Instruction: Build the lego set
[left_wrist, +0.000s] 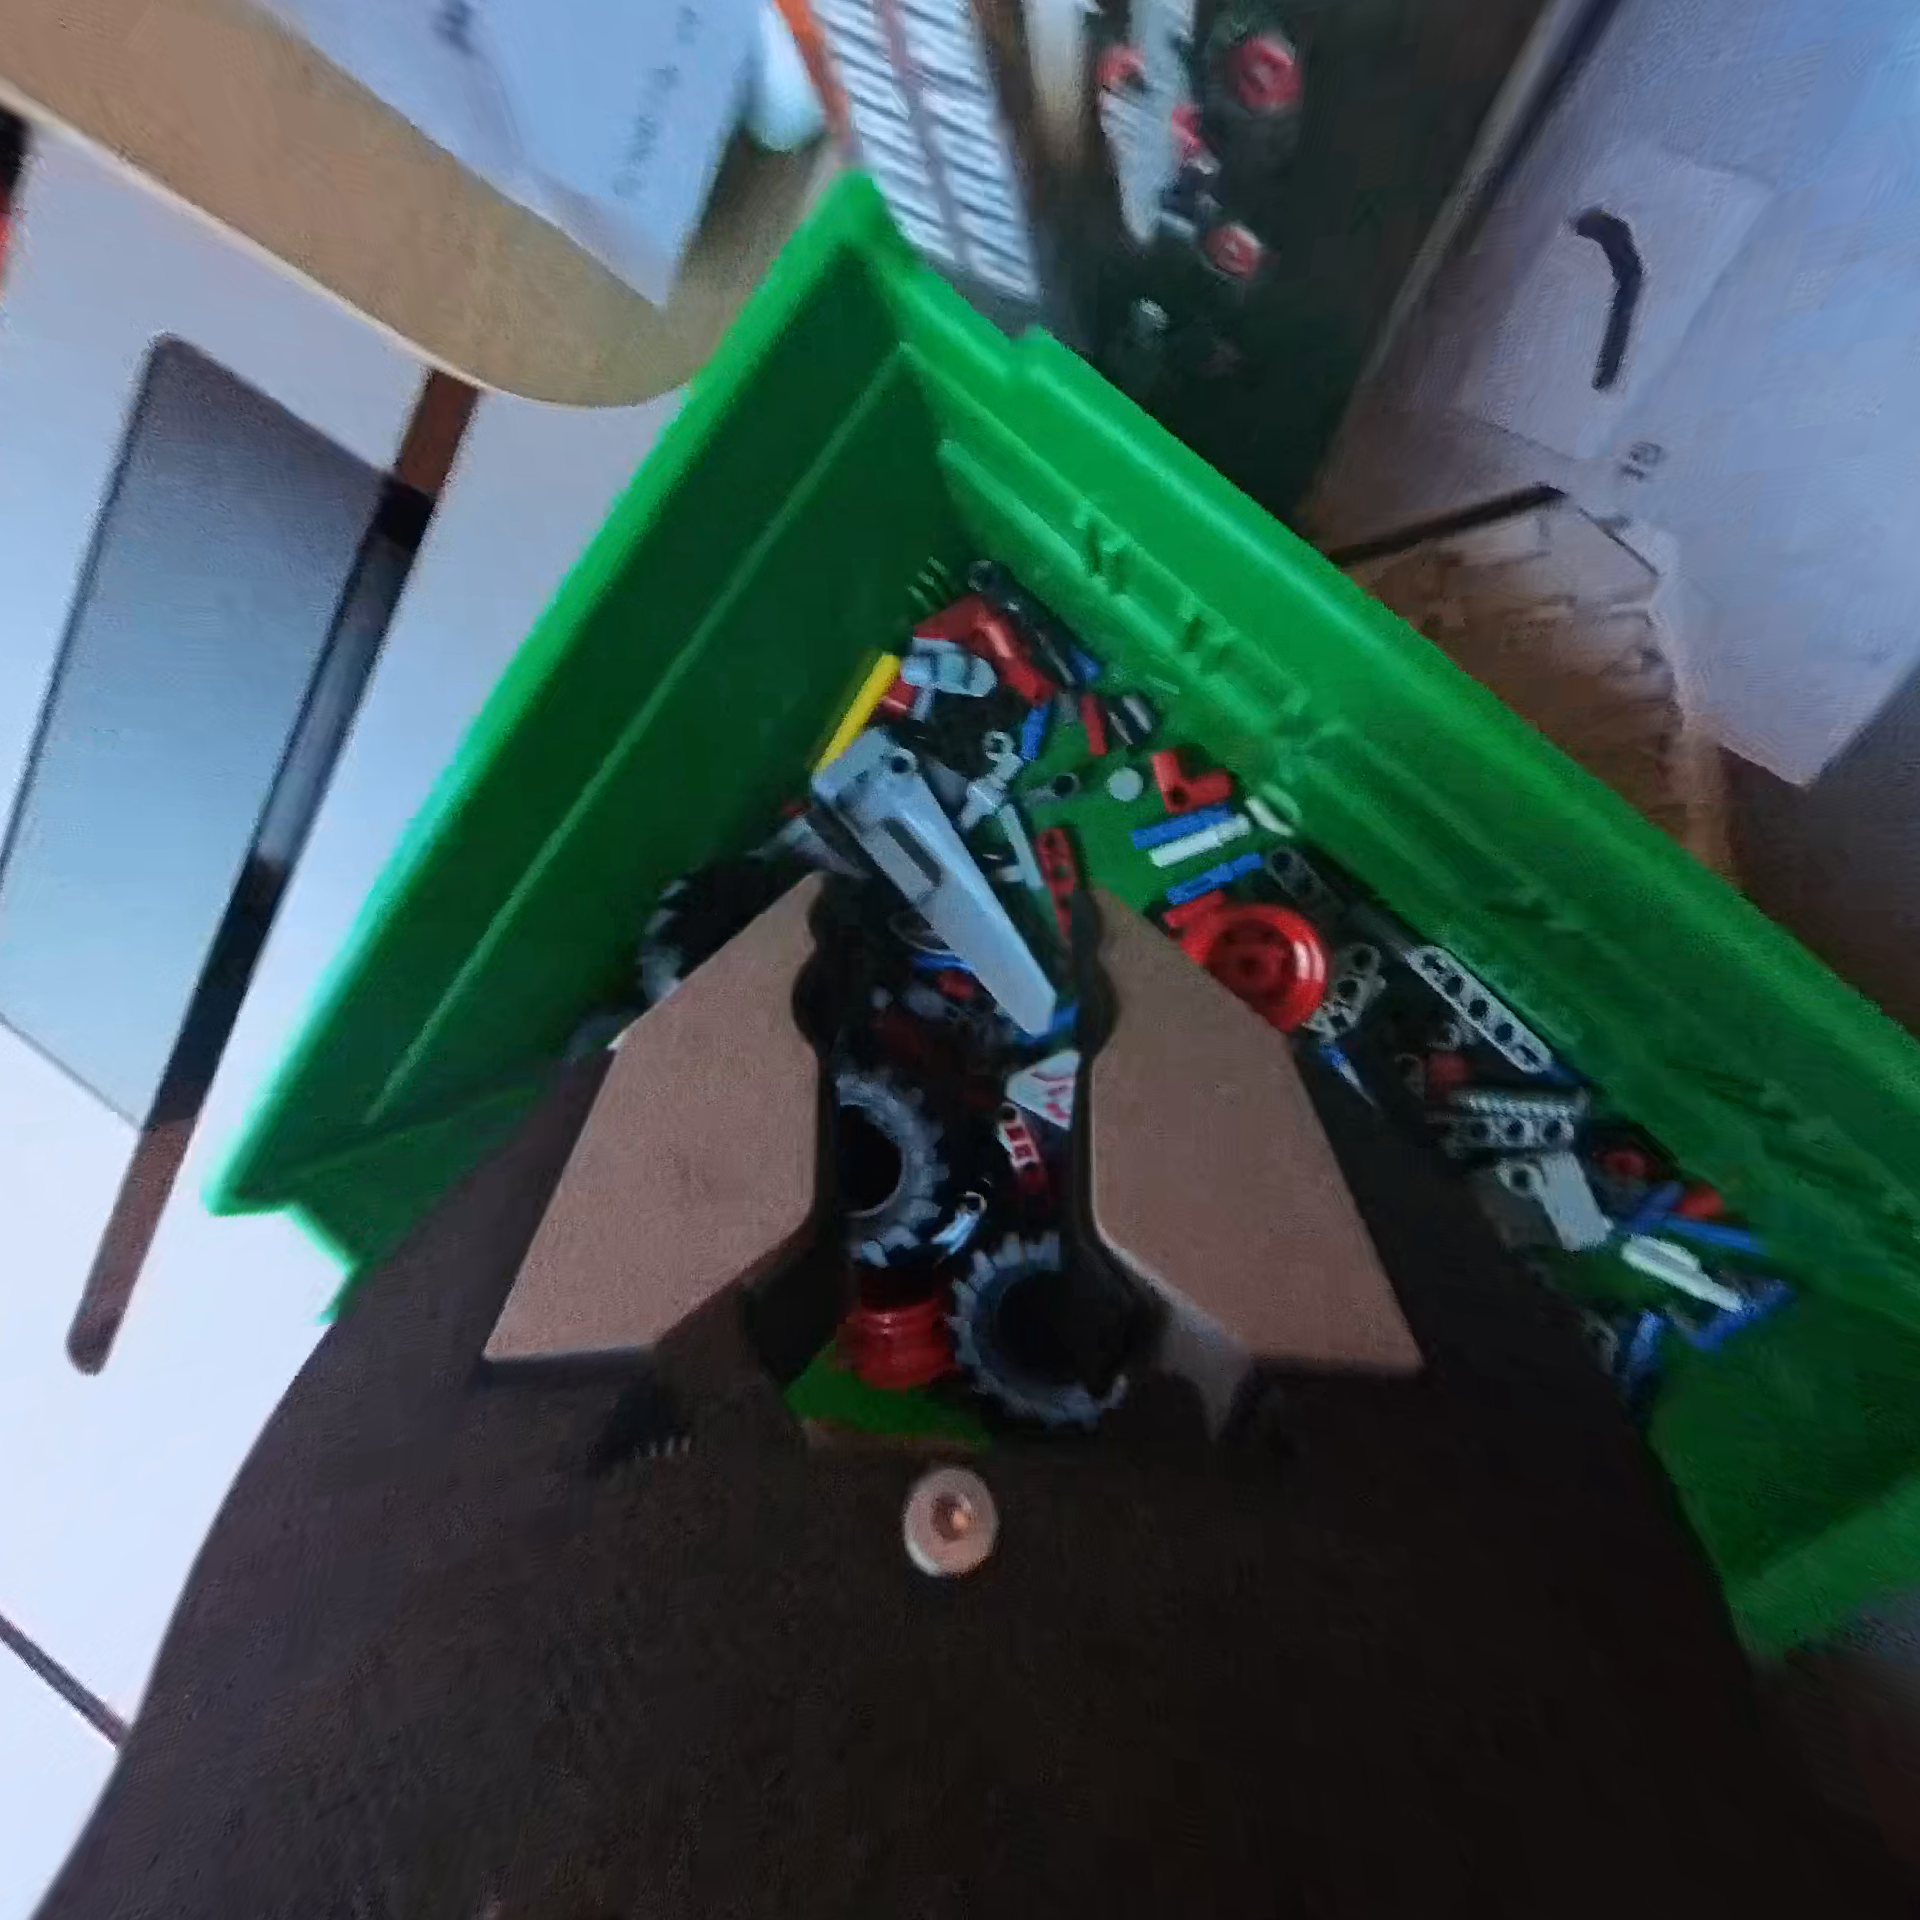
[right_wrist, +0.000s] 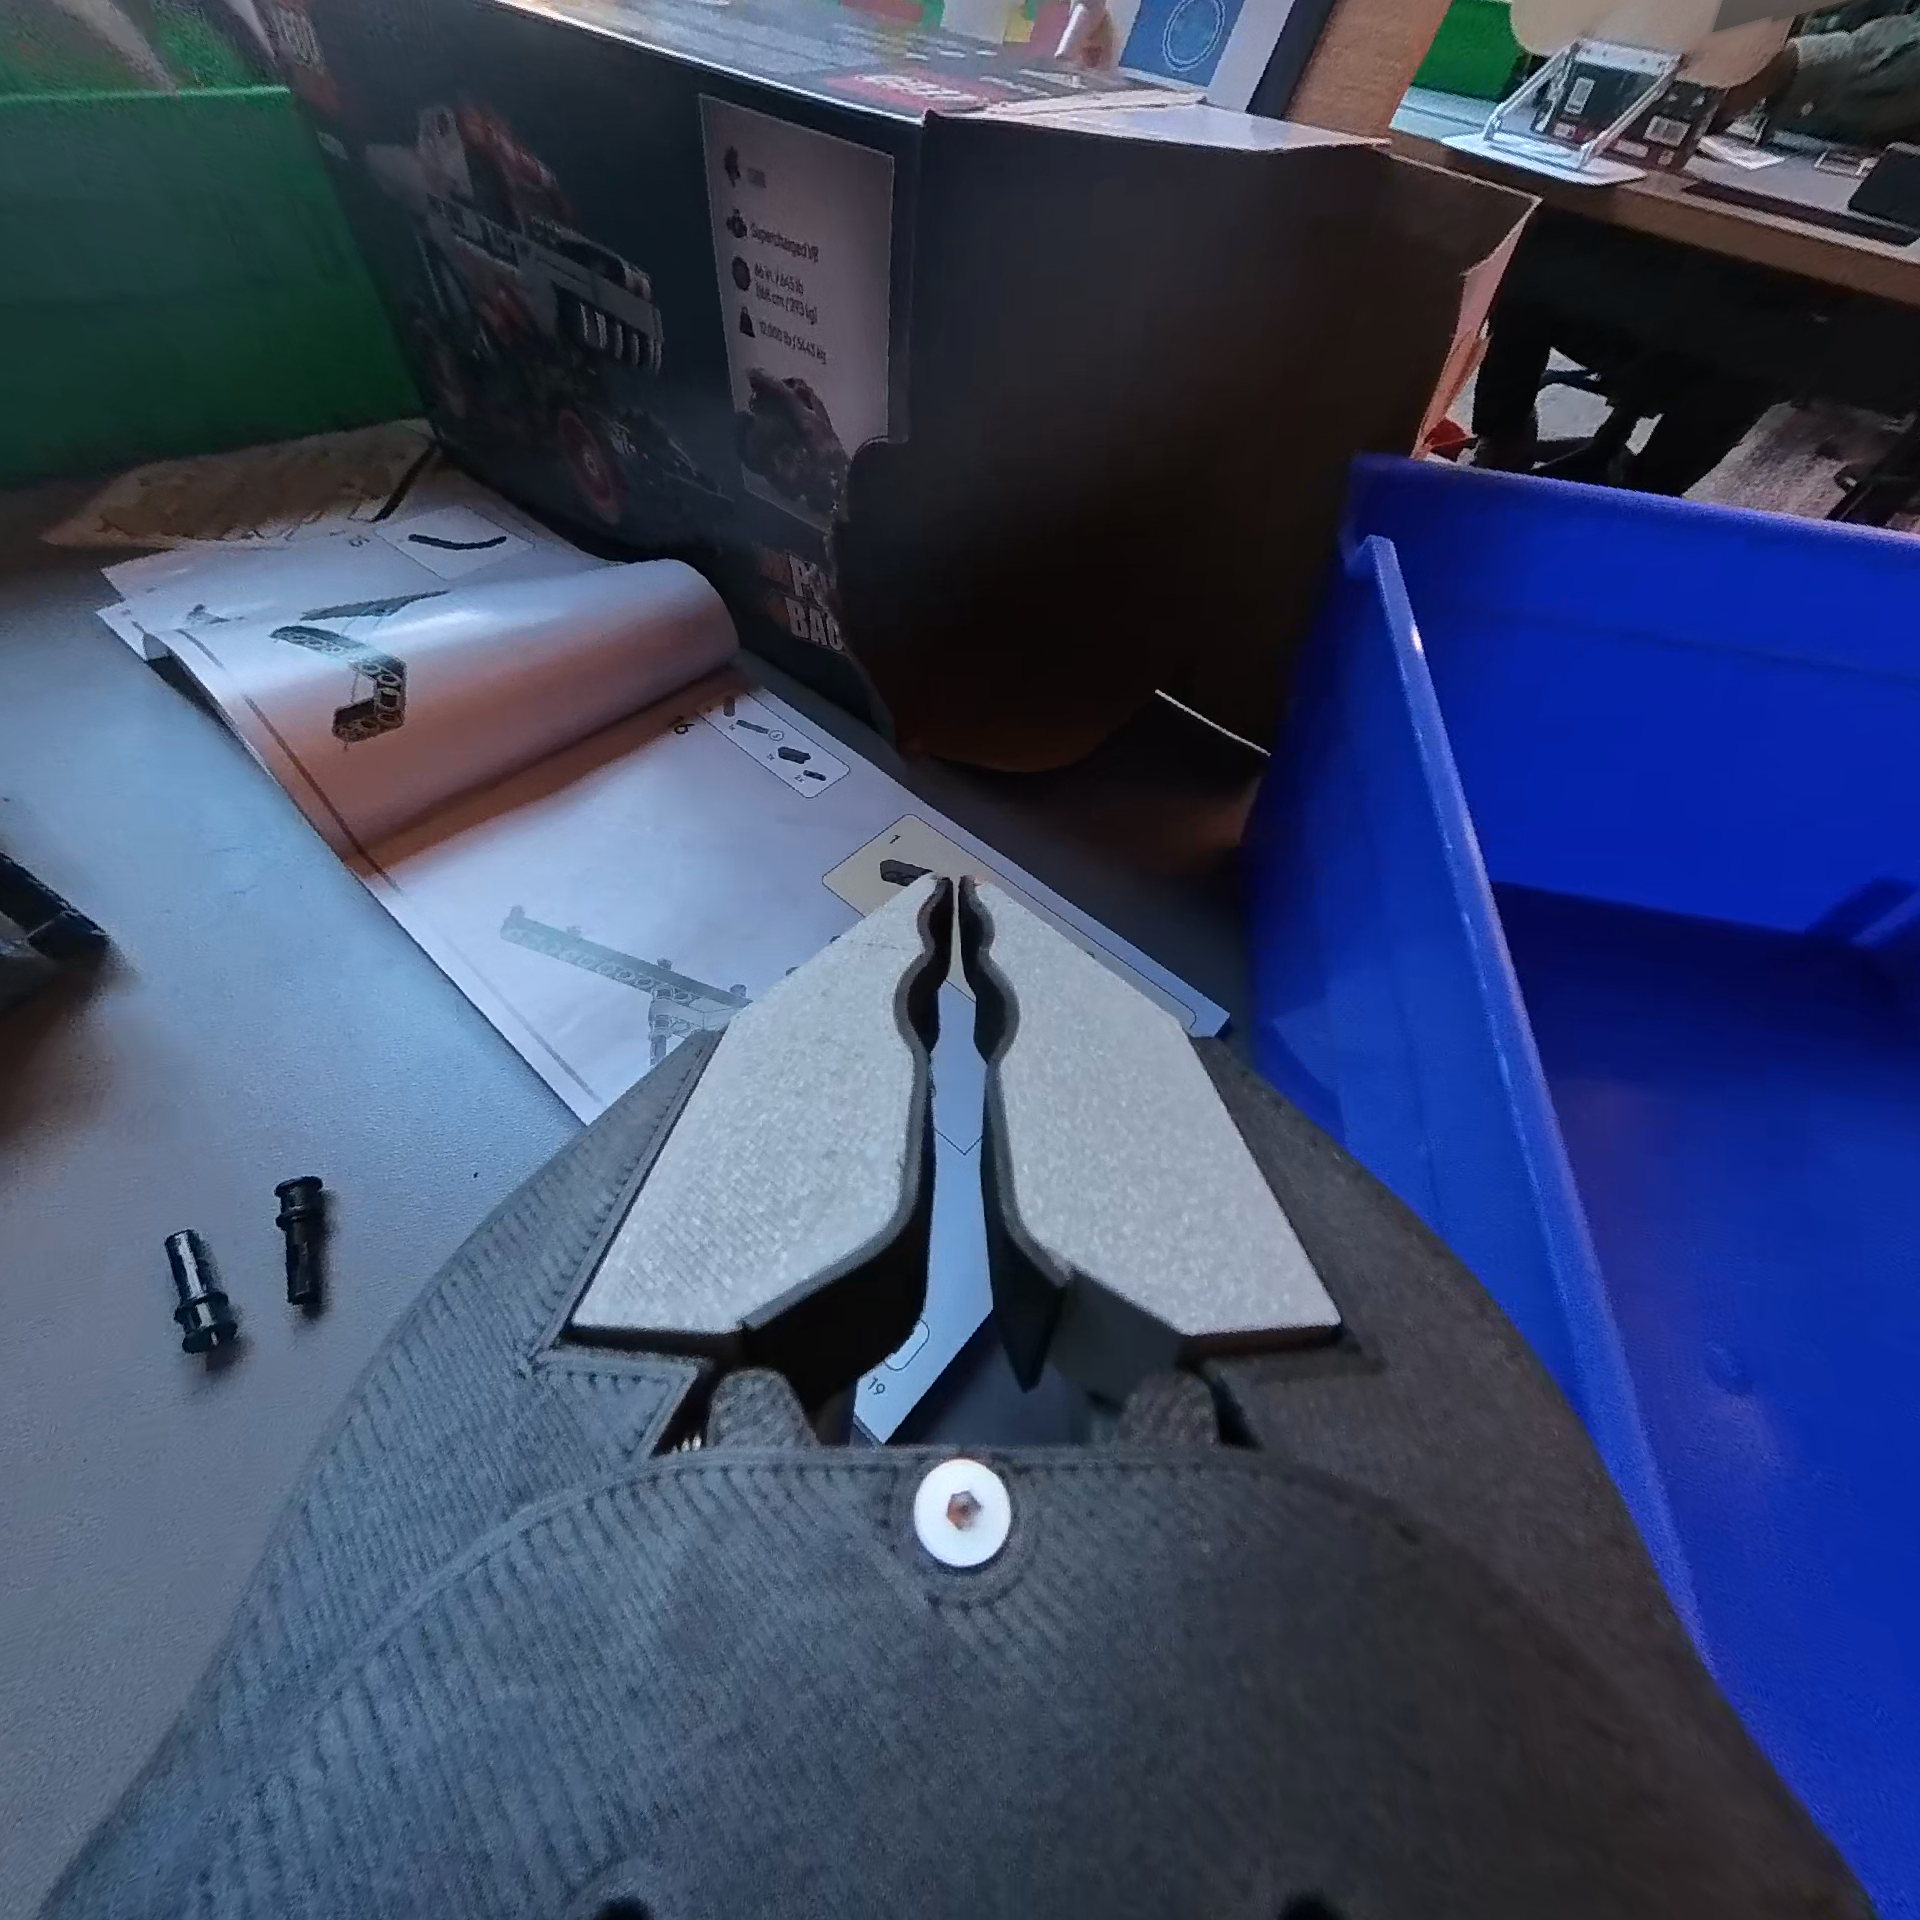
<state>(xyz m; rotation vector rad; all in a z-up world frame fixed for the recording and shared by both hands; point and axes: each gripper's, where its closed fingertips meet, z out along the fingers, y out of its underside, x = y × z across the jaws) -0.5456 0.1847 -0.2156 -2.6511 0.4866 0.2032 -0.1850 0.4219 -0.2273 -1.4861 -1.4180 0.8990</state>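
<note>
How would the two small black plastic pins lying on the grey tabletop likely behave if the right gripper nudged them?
The two small black plastic pins look round-bodied, so they would probably roll or skid on the smooth grey tabletop. They seem tiny and light, likely scooting off at a touch. The right gripper, nearly shut, may find them fiddly.

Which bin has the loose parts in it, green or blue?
The green bin, under the left gripper: it is piled with tyres, beams and pins. The blue bin beside the right gripper shows only bare floor.
</note>
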